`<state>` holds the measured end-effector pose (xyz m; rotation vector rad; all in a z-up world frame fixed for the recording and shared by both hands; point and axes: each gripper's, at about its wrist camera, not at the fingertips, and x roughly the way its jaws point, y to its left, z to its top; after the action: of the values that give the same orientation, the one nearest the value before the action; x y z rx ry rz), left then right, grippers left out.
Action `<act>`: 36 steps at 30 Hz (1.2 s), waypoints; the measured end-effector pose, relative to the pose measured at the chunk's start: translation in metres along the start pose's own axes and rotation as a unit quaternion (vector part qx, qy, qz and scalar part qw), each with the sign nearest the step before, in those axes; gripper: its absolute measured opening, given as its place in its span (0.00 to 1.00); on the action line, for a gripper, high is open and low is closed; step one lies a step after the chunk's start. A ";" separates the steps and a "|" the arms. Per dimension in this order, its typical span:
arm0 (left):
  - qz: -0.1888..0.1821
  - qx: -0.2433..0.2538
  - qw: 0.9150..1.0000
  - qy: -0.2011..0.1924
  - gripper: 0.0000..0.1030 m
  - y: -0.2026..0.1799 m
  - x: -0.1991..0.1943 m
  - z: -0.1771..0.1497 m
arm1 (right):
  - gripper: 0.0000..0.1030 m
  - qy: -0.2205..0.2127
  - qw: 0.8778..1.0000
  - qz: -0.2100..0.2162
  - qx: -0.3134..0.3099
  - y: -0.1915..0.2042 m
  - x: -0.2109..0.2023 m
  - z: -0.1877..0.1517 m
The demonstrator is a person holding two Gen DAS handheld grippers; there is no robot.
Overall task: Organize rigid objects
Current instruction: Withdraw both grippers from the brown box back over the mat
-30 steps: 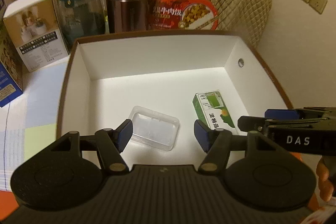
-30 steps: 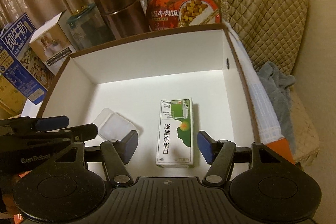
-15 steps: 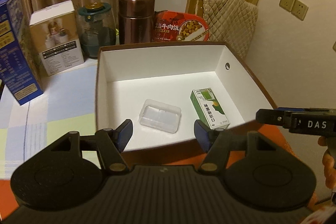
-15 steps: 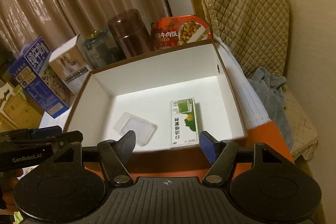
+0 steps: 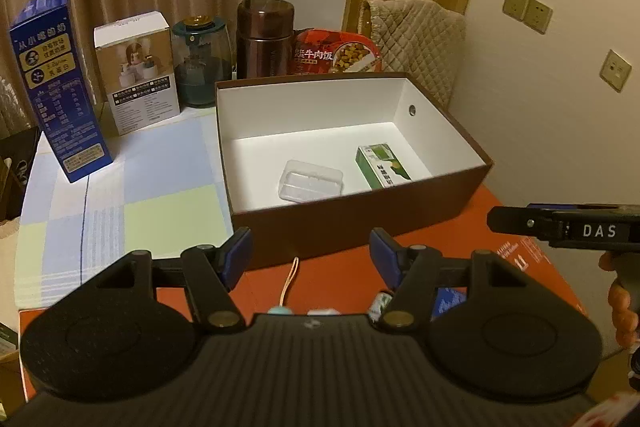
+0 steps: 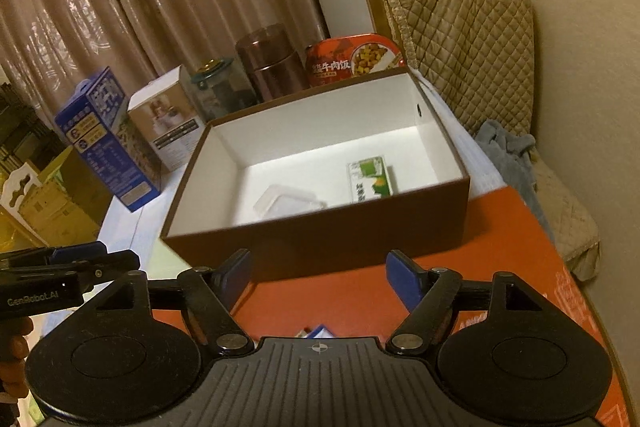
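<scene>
A brown box with a white inside (image 5: 360,223) (image 6: 320,243) stands on the table. In it lie a clear plastic case (image 5: 311,181) (image 6: 286,201) and a green and white carton (image 5: 383,166) (image 6: 370,181). My left gripper (image 5: 310,253) is open and empty, in front of the box's near wall. My right gripper (image 6: 318,277) is open and empty, also in front of the box. Small items (image 5: 380,301) lie on the red surface under my left gripper, mostly hidden.
Behind the box stand a blue milk carton (image 5: 60,83), a white product box (image 5: 136,71), a glass jar (image 5: 202,67), a brown flask (image 5: 264,39) and a red meal tub (image 5: 336,53). A quilted chair (image 6: 468,39) is at the right. A red mat (image 6: 500,247) covers the near table.
Both grippers have pulled back and up out of the box, from over the case and carton to in front of its near wall. Both stay open.
</scene>
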<state>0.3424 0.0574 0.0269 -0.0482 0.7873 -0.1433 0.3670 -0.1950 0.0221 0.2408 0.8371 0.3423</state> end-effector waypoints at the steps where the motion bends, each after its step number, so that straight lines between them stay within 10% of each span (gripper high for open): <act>1: -0.001 0.001 1.000 -0.001 0.59 0.000 -0.004 -0.003 | 0.70 0.000 1.000 0.000 0.000 0.002 -0.004 -0.005; 36: 0.005 -0.024 0.996 0.082 0.59 0.050 -0.024 -0.137 | 0.71 0.115 0.993 -0.020 0.022 0.037 0.017 -0.132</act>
<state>0.2342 0.1113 -0.0582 -0.0778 0.9558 -0.1192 0.2700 -0.1441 -0.0625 0.2281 1.0768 0.3169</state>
